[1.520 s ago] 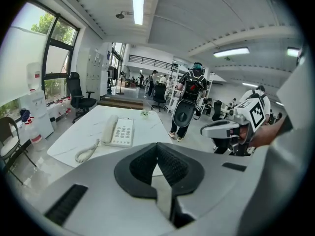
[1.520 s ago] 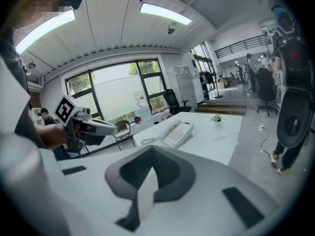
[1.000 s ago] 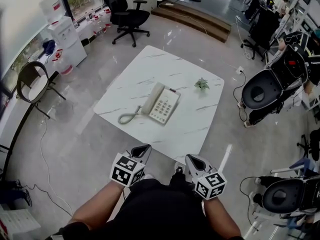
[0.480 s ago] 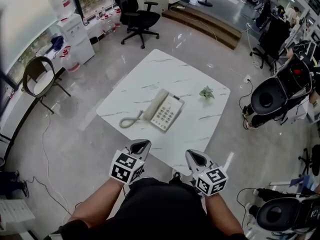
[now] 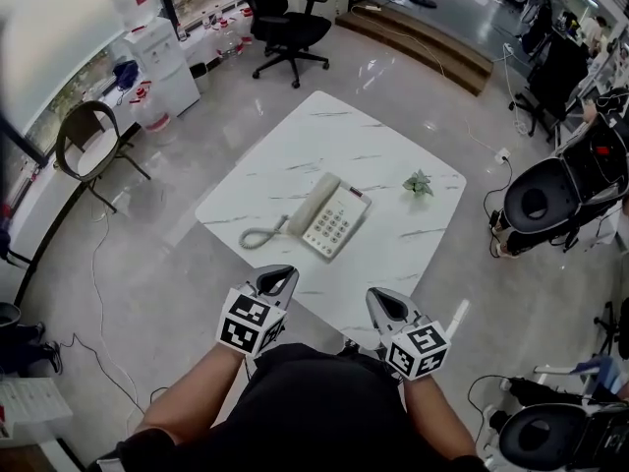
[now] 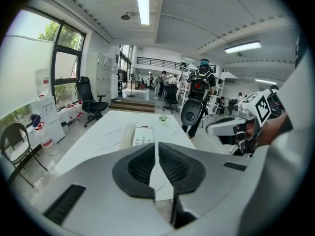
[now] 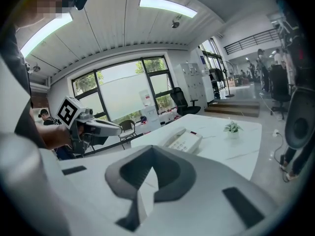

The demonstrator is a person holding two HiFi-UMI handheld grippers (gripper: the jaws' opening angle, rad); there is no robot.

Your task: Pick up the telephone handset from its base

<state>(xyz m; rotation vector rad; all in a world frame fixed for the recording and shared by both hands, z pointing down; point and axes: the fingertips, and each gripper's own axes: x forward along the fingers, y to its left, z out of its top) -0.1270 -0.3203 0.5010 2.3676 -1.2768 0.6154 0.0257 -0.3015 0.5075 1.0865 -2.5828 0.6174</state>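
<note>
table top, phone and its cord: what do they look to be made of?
Table top: white with thin grey veins and a slight sheen; marble or a marble-look slab, can't tell which.
Telephone: cream moulded plastic, fairly matte; handset looks the same.
Cord: pale coil, probably plastic-sheathed; too small to be sure.

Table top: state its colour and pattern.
The table top is white with thin grey marble veins; head view shows it best.

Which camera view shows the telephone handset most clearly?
The head view: the handset lies whole on its base, seen from above. Both gripper views show it small and distant, from a low side angle.
</note>
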